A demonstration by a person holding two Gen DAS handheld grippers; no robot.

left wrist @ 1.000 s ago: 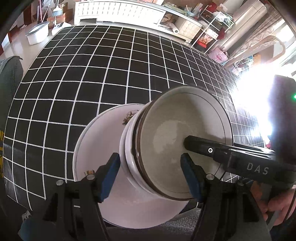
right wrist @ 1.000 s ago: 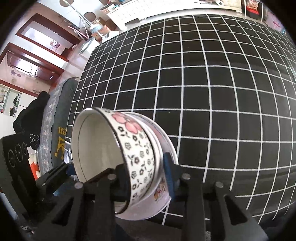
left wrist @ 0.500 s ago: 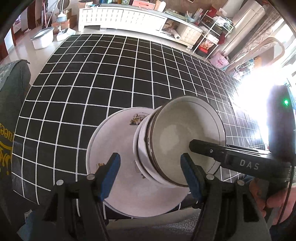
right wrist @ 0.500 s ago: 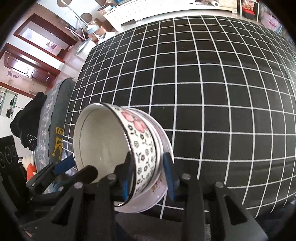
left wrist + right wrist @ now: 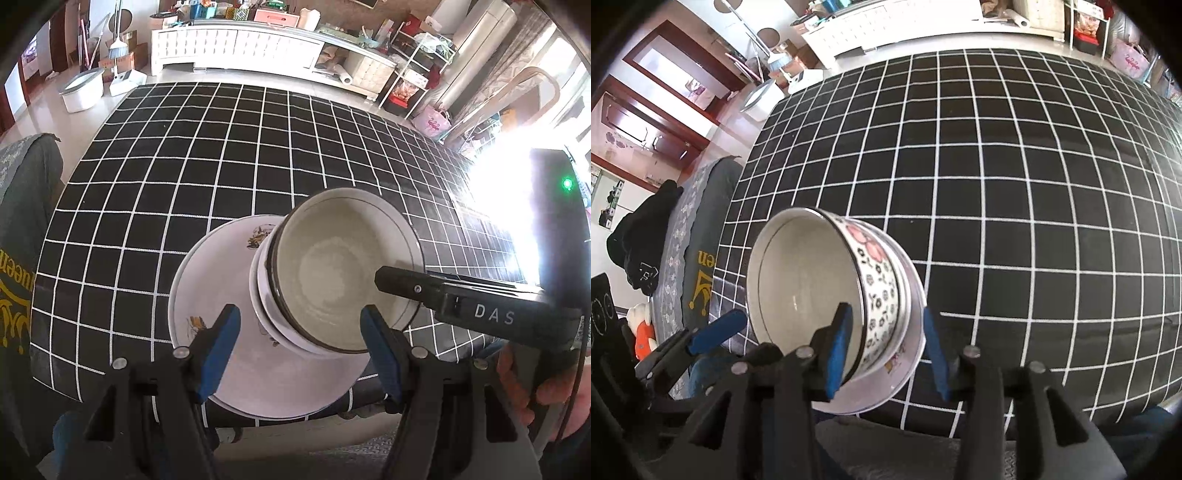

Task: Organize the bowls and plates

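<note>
Near edge of the table (image 5: 147,206): our right gripper (image 5: 884,352) pinches the bowl stack (image 5: 827,295) by its wall, tilted over the plate (image 5: 236,369). We should level it before lowering. Our left gripper (image 5: 299,347) hangs open, empty.

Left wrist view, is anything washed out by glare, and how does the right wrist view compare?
Left wrist view: window glare blows out the right side and hides the tablecloth grid there; the bowl stays readable. Right wrist view: evenly lit, no blowout, the bowl's flower pattern is sharp. Both views: fisheye bends the grid lines and darkens the corners.
</note>
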